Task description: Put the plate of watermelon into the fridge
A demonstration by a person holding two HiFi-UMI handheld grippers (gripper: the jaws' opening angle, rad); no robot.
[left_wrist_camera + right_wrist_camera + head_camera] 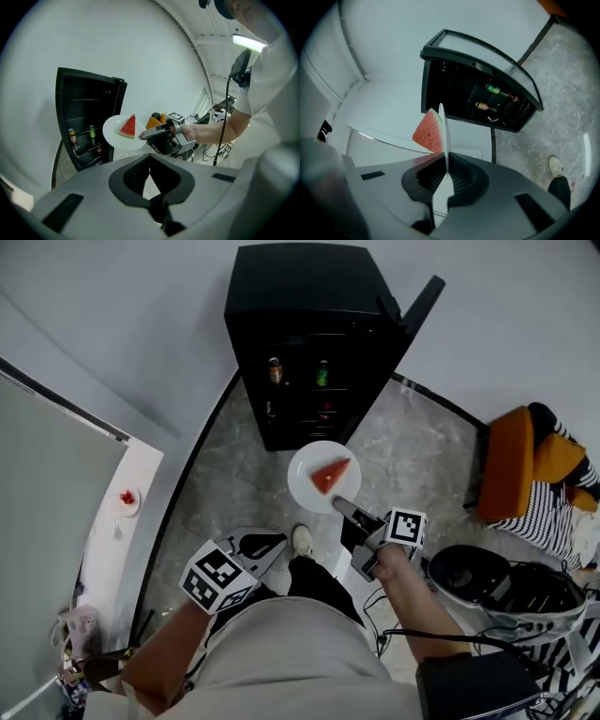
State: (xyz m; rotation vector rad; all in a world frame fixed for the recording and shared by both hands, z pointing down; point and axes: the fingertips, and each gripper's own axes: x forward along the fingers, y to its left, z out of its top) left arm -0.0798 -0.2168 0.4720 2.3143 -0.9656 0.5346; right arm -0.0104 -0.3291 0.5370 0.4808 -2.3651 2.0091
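1. Fridge [309,343]: black, standing against the wall. Its door [422,298] is hanging open on the right, so we are counting the opening step as done.

2. Floor [412,451]: grey stone. We are standing on it, short of the fridge, with open ground ahead.

3. Chair [511,460]: orange, off to the right and well apart from our path.

4. Left gripper [262,546]: we are holding it low at our left side. Its own view [150,168] is showing the jaws drawn together with nothing between them.

5. Right gripper [345,510]: we are reaching it forward. Its jaws [446,171] are pressing nearly closed on the near rim of the plate.

6. Plate [309,486]: white and round. We are carrying it in the air in front of the fridge, not yet inside and resting on nothing but the grip.

7. Watermelon [330,474]: one red wedge, lying on the plate and apart from the jaws.

8. Bottles [276,370]: two are standing on a middle shelf. We are judging that the plate needs a shelf away from them.

Outstanding: we are reckoning the task roughly half done. What is left is closing the gap, sliding the plate level onto a shelf, letting go and drawing back. A rim-only hold is risking a tilt that would slide the wedge.
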